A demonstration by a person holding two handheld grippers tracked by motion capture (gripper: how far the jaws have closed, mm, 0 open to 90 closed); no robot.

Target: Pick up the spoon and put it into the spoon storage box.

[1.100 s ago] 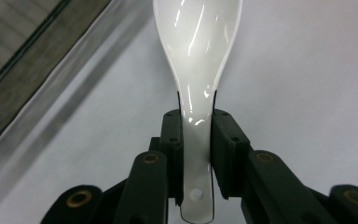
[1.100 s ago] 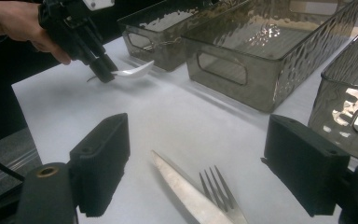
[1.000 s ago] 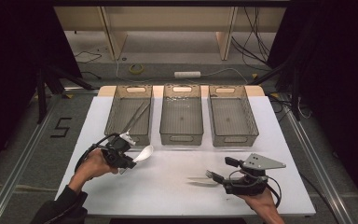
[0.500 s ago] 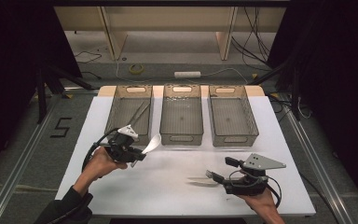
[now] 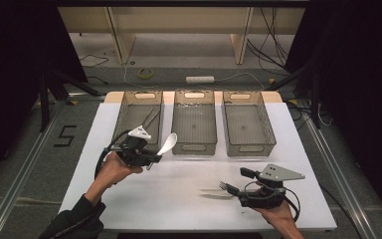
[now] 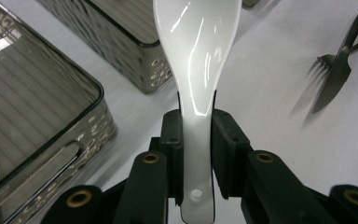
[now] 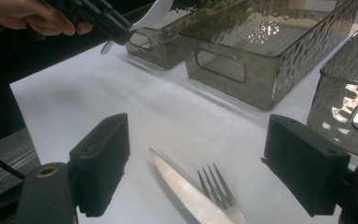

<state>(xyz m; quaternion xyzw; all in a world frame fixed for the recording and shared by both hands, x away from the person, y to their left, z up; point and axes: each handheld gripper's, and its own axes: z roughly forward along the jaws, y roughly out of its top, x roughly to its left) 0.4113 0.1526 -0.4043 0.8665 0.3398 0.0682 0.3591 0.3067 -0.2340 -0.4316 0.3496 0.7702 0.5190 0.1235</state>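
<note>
"5" on the floor [image 5: 65,135]

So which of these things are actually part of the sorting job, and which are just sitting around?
Part of the job:
- white spoon, clamped in the left gripper
- knife and fork, between the open right gripper fingers
- three bins

Just lying about:
- tape roll on the floor
- power strip

High view overhead, far; gripper views close; share fork [image 5: 222,185].
</note>
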